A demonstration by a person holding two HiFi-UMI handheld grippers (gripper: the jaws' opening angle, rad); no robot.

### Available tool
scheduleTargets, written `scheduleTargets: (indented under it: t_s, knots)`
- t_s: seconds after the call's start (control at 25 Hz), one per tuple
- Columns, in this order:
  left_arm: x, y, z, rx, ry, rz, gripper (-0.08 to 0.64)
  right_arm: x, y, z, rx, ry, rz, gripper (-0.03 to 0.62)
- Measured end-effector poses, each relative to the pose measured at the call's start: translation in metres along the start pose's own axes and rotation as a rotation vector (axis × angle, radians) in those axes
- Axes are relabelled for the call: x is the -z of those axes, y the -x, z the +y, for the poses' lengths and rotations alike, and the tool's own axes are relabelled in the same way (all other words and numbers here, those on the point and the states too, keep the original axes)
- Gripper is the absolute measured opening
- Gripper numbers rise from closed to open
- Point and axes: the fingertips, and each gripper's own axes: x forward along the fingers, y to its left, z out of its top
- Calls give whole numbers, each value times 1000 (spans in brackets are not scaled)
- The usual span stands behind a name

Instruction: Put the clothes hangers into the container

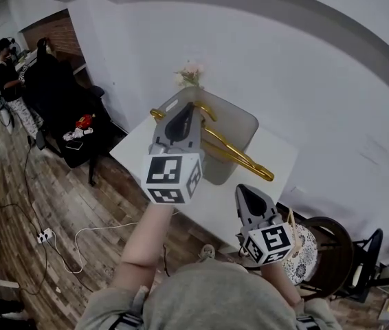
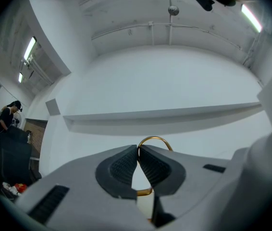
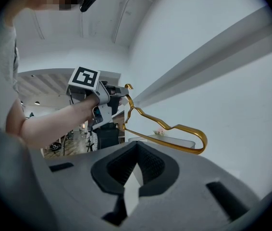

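Observation:
A gold metal clothes hanger (image 1: pixel 239 158) hangs in the air over the grey container (image 1: pixel 246 121), which stands on a white table (image 1: pixel 271 153). My left gripper (image 1: pixel 181 124) is shut on the hanger's hook, and in the left gripper view the gold hook (image 2: pixel 154 139) loops out above the closed pads (image 2: pixel 121 167). The right gripper (image 1: pixel 251 198) is lower, near the table's front edge, shut with nothing in it. From the right gripper view, the hanger (image 3: pixel 177 128) dangles from the left gripper (image 3: pixel 111 99) ahead of the closed jaws.
Pale flowers (image 1: pixel 190 75) stand behind the container against the white wall. A round chair with a patterned cushion (image 1: pixel 310 251) sits at the lower right. At left are a black chair with items (image 1: pixel 64 102), people (image 1: pixel 2 74), and cables on the wooden floor (image 1: pixel 50 236).

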Motion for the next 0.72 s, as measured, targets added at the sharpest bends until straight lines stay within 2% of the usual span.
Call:
scheduleTargets:
  t_s: [0.32, 0.72]
  knots:
    - [24, -30, 4, 4, 21, 22, 17, 7, -23, -22, 2, -5, 15, -1]
    - [73, -46, 22, -43, 40, 95, 17, 13, -44, -45, 0, -11, 28, -1]
